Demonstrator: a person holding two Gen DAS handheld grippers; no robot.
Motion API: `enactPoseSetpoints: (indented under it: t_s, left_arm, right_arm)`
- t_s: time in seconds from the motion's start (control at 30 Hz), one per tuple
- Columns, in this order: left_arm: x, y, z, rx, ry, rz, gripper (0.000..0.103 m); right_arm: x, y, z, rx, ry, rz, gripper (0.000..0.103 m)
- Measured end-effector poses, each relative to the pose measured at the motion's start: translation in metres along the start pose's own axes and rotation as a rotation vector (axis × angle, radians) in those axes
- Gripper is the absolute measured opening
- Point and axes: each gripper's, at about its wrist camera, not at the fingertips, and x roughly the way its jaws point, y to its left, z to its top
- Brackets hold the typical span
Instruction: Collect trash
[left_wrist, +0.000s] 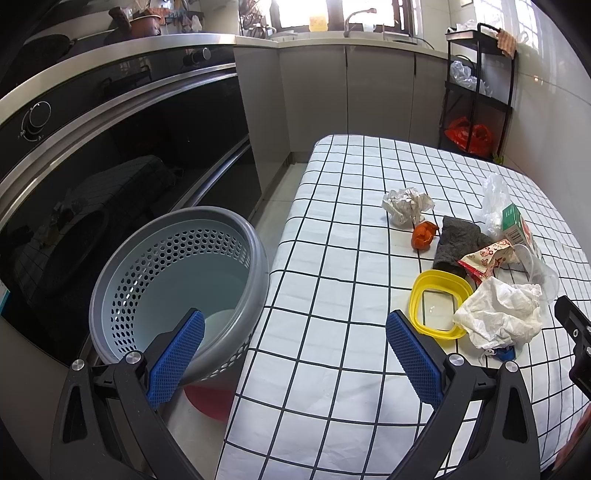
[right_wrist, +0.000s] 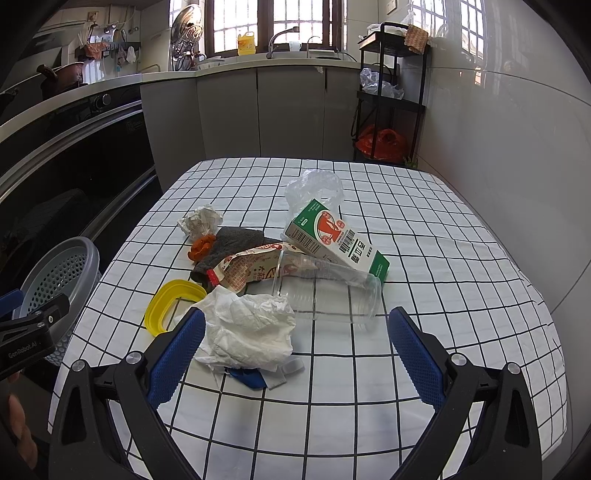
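Both the left tool (left_wrist: 295, 354) and right tool (right_wrist: 295, 354) hang spread and empty above the grid-patterned white counter (right_wrist: 424, 229), right one nearest the crumpled white tissue (right_wrist: 251, 325).

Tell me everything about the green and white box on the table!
The carton looks like a cardboard drink box, green and white, with a red picture and barcodes. It lies tipped over on the checked tablecloth, its near side leaning on a clear plastic cup. A crinkly clear bag sits right behind it.
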Motion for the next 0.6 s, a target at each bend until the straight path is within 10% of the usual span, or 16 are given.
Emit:
enactPoseSetpoints:
  t_s: [0.6]
  left_arm:
    - [-0.0002,0.0018,0.002,0.002,0.001,0.0,0.096]
  right_arm:
    - [0.001,-0.0013,0.0,-0.001,0.002,0.002,0.095]
